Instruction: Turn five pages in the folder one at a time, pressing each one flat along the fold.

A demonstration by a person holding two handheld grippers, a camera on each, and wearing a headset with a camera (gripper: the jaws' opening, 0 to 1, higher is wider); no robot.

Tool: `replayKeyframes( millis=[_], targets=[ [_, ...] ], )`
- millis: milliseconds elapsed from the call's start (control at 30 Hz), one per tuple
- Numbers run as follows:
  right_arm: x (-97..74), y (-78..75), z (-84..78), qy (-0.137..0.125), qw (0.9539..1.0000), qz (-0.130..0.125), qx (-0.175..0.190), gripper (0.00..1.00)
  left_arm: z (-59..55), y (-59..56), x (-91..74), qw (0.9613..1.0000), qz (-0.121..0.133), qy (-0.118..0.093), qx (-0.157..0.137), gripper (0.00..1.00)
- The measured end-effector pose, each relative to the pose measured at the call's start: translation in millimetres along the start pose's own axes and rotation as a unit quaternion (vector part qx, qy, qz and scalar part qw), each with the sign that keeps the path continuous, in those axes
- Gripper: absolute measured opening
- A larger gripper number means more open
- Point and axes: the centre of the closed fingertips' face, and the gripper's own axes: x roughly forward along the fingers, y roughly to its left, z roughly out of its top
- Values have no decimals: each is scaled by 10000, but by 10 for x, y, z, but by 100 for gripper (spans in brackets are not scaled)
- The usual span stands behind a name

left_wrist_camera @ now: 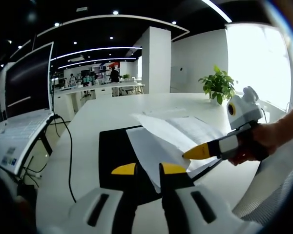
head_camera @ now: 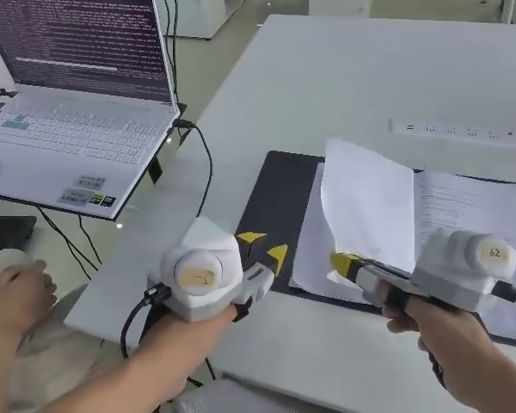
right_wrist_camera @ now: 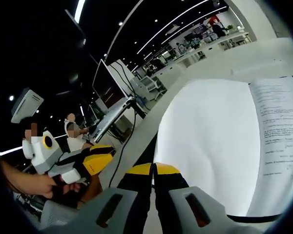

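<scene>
A black folder (head_camera: 271, 198) lies open on the white table, with white pages in it. My right gripper (head_camera: 344, 262) is shut on the near edge of one page (head_camera: 365, 206) and holds it raised and curved above the fold. In the right gripper view its yellow tips (right_wrist_camera: 153, 169) pinch that blank sheet (right_wrist_camera: 210, 141), with a printed page (right_wrist_camera: 281, 126) lying flat to the right. My left gripper (head_camera: 265, 246) hovers open over the folder's near left corner, touching nothing. From the left gripper (left_wrist_camera: 149, 168) view, the lifted page (left_wrist_camera: 161, 131) hangs from the right gripper (left_wrist_camera: 195, 153).
An open laptop (head_camera: 77, 86) stands on a stand to the far left, and its cable (head_camera: 205, 163) trails onto the table. A white power strip (head_camera: 460, 132) lies beyond the folder. A person's hand (head_camera: 17, 292) rests at the lower left. A potted plant (left_wrist_camera: 219, 85) stands far off.
</scene>
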Motion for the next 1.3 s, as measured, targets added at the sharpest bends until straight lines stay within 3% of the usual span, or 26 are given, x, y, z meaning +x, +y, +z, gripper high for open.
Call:
replayKeyframes(
  millis=[233,433,700,900,1300],
  targets=[
    [198,-11,-172,268,9996,1,62,0,-221,20,-51,9996,-82,275,-42,17],
    [291,-9,-279,395,9991,36,152,3,-310,30,-74,9993,-87,370,-59,17],
    [268,16,-322,417,9988,111,244,3,-362,10,-40,9989,-119,446,-48,16],
    [119,-66,-188,240,9993,71,286,2,-403,-67,63,9983,-250,520,30,16],
    [-229,-655,205,-188,9977,-378,532,0,-508,-419,550,9934,-746,774,393,16]
  ],
)
